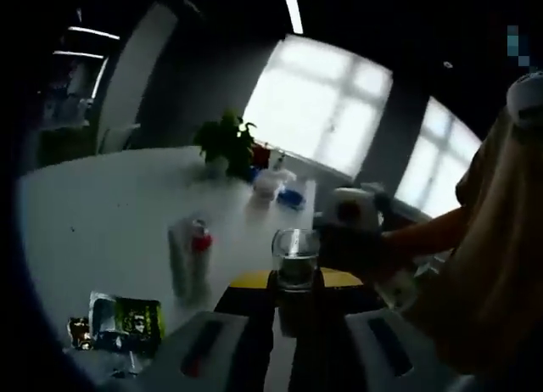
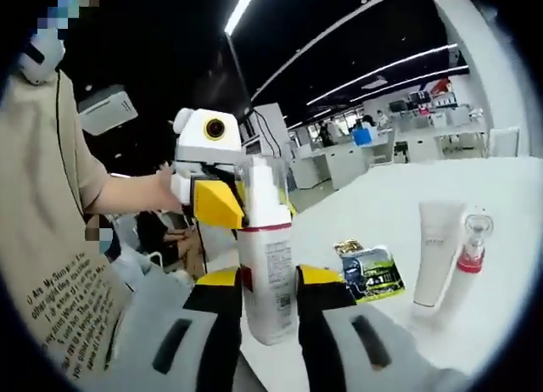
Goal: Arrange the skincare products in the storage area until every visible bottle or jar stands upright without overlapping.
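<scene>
Right tool (image 2: 270,311) clamps your tall bottle (image 2: 266,256); left tool (image 1: 293,328) pinches the jar (image 1: 295,258) — tilt and either slips onto the counter (image 2: 501,265).

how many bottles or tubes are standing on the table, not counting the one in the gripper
2: a white tube and a red-collared bottle, side by side on the white table. Others may be hidden behind the held bottle.

Tube (image 2: 438,249) beside pump bottle (image 2: 472,254), sachet (image 2: 371,273) left, on table (image 2: 501,197)
</scene>
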`<state>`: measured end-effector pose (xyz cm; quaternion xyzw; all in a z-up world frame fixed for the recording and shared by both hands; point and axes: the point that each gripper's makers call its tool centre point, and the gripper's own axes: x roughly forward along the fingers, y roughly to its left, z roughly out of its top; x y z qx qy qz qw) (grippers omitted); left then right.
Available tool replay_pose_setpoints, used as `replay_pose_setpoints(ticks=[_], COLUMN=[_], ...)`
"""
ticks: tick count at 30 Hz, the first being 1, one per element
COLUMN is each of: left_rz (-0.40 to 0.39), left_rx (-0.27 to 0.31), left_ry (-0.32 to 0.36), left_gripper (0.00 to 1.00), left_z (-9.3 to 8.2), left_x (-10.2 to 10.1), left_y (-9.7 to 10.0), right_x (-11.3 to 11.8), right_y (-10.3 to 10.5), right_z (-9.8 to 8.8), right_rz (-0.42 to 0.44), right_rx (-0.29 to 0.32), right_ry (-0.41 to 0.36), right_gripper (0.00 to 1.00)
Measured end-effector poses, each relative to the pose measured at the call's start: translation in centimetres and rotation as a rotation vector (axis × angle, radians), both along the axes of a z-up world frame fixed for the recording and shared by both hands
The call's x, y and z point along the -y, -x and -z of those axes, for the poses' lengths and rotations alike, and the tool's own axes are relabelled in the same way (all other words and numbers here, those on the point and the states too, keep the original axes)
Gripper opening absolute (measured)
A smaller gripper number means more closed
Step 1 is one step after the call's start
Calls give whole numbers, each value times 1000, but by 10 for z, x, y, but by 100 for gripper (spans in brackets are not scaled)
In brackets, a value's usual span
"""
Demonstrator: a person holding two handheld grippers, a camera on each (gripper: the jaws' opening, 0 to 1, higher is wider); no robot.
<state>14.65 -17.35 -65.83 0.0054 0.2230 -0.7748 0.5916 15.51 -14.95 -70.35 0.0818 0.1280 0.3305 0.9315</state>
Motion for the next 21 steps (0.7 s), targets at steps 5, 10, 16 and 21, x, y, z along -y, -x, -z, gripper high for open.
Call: replay_pose_setpoints(ticks=[5, 10, 16, 21], left_rz=[49, 134, 211, 246], left_rx=[82, 166, 197, 239], left_ry=[-31, -61, -29, -27], left_gripper=[14, 14, 15, 15], left_z=[5, 10, 6, 10], left_x=[1, 0, 5, 11], left_y=[6, 14, 26, 30], right_x=[3, 7, 10, 12], right_y=[8, 13, 18, 22], right_z=[3, 5, 0, 3], right_rz=[-11, -29, -62, -81], right_rx=[2, 3, 15, 16], right_ry=[58, 101, 130, 150], right_gripper=[23, 25, 27, 21])
